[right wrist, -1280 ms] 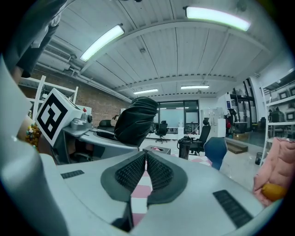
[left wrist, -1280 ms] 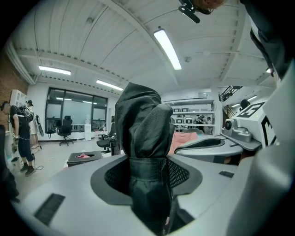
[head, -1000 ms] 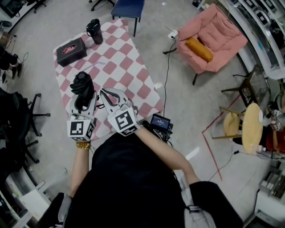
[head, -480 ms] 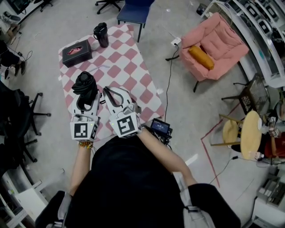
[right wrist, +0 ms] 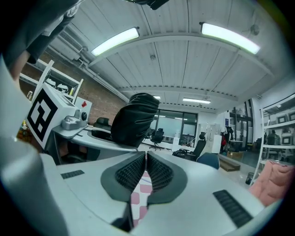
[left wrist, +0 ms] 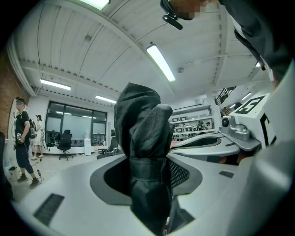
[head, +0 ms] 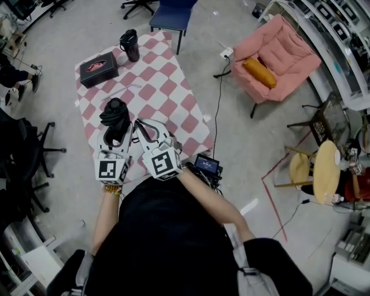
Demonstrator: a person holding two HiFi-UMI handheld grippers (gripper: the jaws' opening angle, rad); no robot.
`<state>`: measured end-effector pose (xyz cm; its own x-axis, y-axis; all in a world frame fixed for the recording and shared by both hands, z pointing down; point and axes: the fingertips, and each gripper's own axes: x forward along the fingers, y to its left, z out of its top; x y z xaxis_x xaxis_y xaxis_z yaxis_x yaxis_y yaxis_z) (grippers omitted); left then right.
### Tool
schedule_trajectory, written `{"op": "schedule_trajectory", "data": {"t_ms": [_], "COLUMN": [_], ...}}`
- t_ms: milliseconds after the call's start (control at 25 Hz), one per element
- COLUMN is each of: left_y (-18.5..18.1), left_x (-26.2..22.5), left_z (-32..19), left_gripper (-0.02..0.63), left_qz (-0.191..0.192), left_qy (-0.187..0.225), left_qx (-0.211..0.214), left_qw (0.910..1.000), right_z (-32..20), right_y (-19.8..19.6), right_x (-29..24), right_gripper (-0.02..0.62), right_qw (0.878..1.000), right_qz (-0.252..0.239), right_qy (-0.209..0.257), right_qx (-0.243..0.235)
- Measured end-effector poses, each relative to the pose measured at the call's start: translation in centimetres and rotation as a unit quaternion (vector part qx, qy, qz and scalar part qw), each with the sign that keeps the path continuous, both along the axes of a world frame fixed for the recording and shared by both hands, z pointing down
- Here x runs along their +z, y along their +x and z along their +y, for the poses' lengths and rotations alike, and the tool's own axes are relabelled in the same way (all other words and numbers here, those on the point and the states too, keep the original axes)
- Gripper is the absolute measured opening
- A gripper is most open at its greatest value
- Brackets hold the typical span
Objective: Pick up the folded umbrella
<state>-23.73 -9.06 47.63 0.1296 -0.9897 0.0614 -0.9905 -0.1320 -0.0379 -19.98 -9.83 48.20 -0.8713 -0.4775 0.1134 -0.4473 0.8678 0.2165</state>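
Observation:
The folded umbrella (head: pixel 115 115) is a black bundle with a strap round its middle. It stands upright between the jaws of my left gripper (head: pixel 114 134), which is shut on it above the near part of the table. In the left gripper view the umbrella (left wrist: pixel 140 152) fills the gap between the pads of the left gripper (left wrist: pixel 147 177). My right gripper (head: pixel 148 127) hovers just to its right, shut with nothing in it. In the right gripper view only a thin slit of chequered cloth shows between the pads of the right gripper (right wrist: pixel 146 173), and the umbrella (right wrist: pixel 133 119) shows to the left.
The table has a pink-and-white chequered cloth (head: pixel 167 92). A black box (head: pixel 98 67) and a black tumbler (head: pixel 129 44) stand at its far end. A blue chair (head: pixel 170 14) is behind it, a pink armchair (head: pixel 280 55) to the right, and a small screen device (head: pixel 207 165) on the floor.
The umbrella stays gripped in my left gripper. Both grippers keep much the same place over the cloth, and the head view has shifted slightly.

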Motion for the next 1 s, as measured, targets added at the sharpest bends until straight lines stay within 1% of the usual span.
{"op": "schedule_trajectory", "data": {"t_ms": [120,280,480,760,1000], "left_y": [0.0,0.4,1.0,1.5,2.2], "left_x": [1.2,2.1,1.5,0.6,0.2], "left_z": [0.2,0.3,-0.1,-0.1,-0.7], "left_gripper": [0.207,0.207,0.207,0.209,0.209], "left_qz": [0.002,0.007,0.010,0.012,0.024], "left_qy": [-0.019,-0.035,-0.032,-0.031,-0.033], "left_qx": [0.004,0.010,0.020,0.032,0.028], "left_qw": [0.9998,0.9993,0.9992,0.9989,0.9988], "right_z": [0.1,0.1,-0.1,-0.3,-0.7], "right_y": [-0.1,0.4,0.7,1.1,1.6], "right_x": [1.2,1.4,0.6,-1.5,-2.3], "right_gripper": [0.018,0.018,0.018,0.018,0.018], "right_qw": [1.000,1.000,0.999,0.999,1.000], "right_qz": [0.001,0.004,-0.009,-0.018,-0.014], "right_qy": [-0.018,-0.027,-0.027,-0.013,-0.009], "right_qx": [0.005,0.010,0.019,0.023,0.013]}}
